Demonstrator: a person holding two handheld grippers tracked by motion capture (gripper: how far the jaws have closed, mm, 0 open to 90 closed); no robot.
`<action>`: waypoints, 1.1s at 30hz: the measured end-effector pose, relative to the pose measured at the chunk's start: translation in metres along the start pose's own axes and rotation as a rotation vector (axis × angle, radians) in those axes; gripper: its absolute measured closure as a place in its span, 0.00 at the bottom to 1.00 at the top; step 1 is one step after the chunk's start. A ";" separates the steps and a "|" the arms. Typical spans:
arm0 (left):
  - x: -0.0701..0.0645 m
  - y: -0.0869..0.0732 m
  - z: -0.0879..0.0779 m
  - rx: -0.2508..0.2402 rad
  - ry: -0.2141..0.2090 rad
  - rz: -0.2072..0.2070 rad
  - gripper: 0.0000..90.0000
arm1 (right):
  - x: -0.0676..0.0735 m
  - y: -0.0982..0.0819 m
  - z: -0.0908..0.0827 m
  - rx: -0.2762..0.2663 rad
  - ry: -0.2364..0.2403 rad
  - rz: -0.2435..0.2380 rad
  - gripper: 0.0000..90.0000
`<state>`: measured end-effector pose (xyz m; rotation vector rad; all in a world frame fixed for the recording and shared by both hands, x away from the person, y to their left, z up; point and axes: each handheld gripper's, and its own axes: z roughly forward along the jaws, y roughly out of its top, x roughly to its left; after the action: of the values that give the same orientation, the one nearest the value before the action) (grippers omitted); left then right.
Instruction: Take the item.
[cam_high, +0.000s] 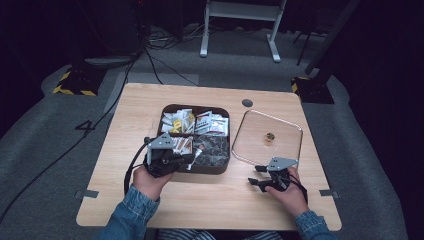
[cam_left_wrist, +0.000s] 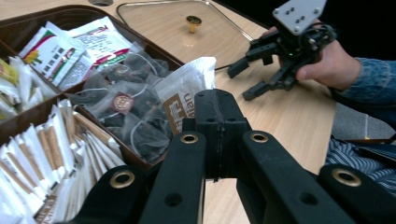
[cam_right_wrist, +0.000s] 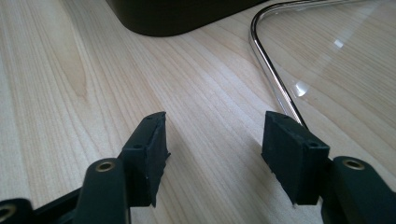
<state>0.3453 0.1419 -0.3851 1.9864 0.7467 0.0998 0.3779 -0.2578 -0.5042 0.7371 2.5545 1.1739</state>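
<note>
Left gripper (cam_left_wrist: 215, 109) clamped on sachet (cam_left_wrist: 184, 91)

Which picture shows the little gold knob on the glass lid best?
The left gripper view: the knob looks big and clear on the glass lid. The high view shows it tiny; the right gripper view shows just the lid's edge.

High view: fixed above the person's side, facing forward and down over the whole tabletop (cam_high: 210, 200). Left gripper view: close over the compartment tray (cam_left_wrist: 28, 28), facing across to the glass lid (cam_left_wrist: 159, 28) and the right tool (cam_left_wrist: 252, 79). Right gripper view: low to the tabletop, very near. All three share the lid's edge.
</note>
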 end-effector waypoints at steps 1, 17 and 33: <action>-0.003 -0.002 -0.001 -0.004 -0.012 0.001 1.00 | 0.000 0.000 0.000 0.001 -0.001 0.000 0.45; -0.017 -0.012 0.023 0.055 -0.082 0.066 1.00 | 0.000 0.000 0.000 0.000 0.000 0.000 0.45; -0.013 -0.033 0.064 0.190 -0.125 0.048 1.00 | 0.000 0.000 0.000 0.000 -0.001 0.000 0.45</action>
<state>0.3433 0.0968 -0.4424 2.1693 0.6478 -0.0685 0.3779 -0.2578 -0.5042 0.7371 2.5538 1.1737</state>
